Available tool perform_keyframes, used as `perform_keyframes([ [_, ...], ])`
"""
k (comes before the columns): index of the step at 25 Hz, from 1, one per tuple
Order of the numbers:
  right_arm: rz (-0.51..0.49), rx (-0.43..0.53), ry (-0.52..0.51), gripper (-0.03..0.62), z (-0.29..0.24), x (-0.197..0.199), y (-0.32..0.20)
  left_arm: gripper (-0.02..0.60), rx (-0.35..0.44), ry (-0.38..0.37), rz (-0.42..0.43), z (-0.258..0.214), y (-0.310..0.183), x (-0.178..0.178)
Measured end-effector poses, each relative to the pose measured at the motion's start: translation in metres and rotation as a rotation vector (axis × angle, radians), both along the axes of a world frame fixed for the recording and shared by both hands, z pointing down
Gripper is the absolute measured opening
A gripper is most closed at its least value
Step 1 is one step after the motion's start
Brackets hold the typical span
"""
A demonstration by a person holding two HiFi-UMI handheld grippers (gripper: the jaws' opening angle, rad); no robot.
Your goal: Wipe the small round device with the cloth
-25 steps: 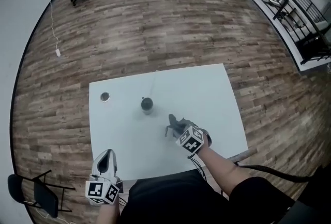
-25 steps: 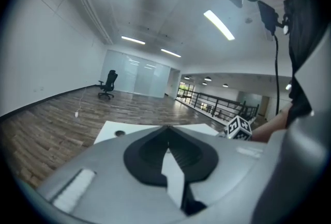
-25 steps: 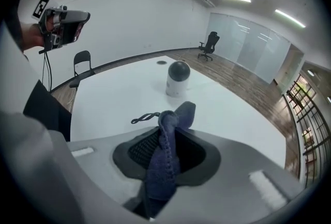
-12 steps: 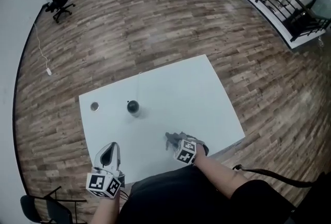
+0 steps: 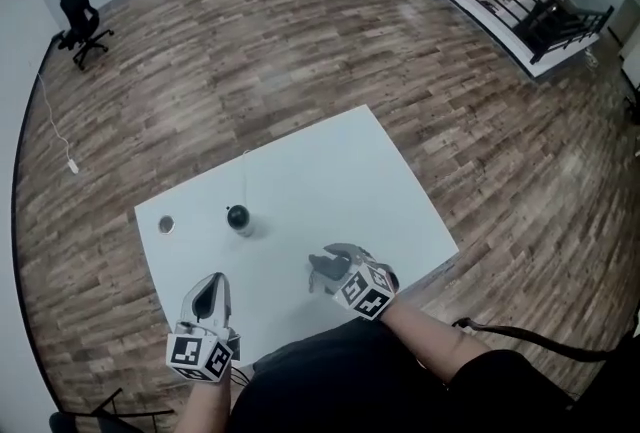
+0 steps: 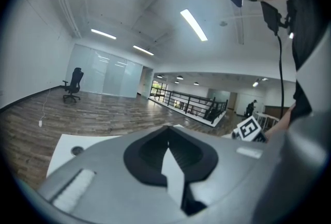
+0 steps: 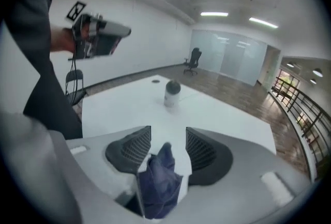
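Two readings fit the head view. The cloth (image 5: pixel 318 273) lies bunched at the right gripper (image 5: pixel 325 266) near the near edge of the table (image 5: pixel 330 171), and the device (image 5: pixel 238 218) stands upright well apart from it, to the far left. This could be a fresh grip on the cloth before a wipe, or the cloth being let go after one. The frames do not settle which. A wipe from here would need the pads closed on the cloth and the cloth carried far-left to the device. The right forearm comes in from the near right, with the gripper tilted down and aimed far-left. The left gripper (image 5: pixel 208 286) hangs over the near-left edge and points far.

From the left gripper view, the left gripper (image 6: pixel 166 141) has its jaws together at the tips with nothing between them. It looks roughly level across the table (image 6: pixel 98 140).

From the right gripper view, the right gripper (image 7: pixel 168 137) has just been opening and its jaws stand wide. The cloth (image 7: pixel 160 181) sits low between them, against the left pad, and neither pad squeezes it. The device (image 7: pixel 172 92) stands straight ahead on the table (image 7: pixel 222 114), clear of the jaws.
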State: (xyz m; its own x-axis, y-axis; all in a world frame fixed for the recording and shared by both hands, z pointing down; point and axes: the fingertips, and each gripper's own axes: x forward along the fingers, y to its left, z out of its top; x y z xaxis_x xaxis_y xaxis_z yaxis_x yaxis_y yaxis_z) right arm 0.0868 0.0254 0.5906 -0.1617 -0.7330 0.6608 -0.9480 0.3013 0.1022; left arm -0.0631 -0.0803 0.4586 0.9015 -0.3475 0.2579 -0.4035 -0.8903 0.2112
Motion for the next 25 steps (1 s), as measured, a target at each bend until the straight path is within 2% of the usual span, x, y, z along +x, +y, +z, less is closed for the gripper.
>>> perform_keyframes([
  [2,0.042,0.095,-0.031,0.210,-0.028,0.000,-0.016,0.006,-0.010,-0.001,0.002,0.005,-0.003,-0.002],
  [4,0.049,0.134,-0.029,0.196,-0.042,-0.003,-0.027,0.006,-0.018,-0.002,-0.006,0.010,-0.005,-0.007],
  [8,0.032,0.223,-0.020,0.005,-0.053,-0.011,-0.031,0.006,-0.050,-0.009,-0.009,0.024,-0.002,-0.013],
  [11,0.004,0.202,-0.016,0.002,-0.023,-0.025,-0.020,0.006,-0.073,-0.031,-0.017,0.037,0.005,-0.021],
  [15,0.033,0.148,-0.064,0.002,0.005,-0.032,-0.008,0.006,-0.072,-0.038,-0.025,0.041,0.005,-0.027],
  [19,0.045,0.127,-0.059,0.002,0.012,-0.025,-0.011,0.005,-0.080,-0.051,-0.031,0.044,0.004,-0.029],
  [25,0.041,0.156,-0.063,0.002,0.011,-0.029,-0.013,0.006,-0.076,-0.061,-0.017,0.048,0.010,-0.026],
])
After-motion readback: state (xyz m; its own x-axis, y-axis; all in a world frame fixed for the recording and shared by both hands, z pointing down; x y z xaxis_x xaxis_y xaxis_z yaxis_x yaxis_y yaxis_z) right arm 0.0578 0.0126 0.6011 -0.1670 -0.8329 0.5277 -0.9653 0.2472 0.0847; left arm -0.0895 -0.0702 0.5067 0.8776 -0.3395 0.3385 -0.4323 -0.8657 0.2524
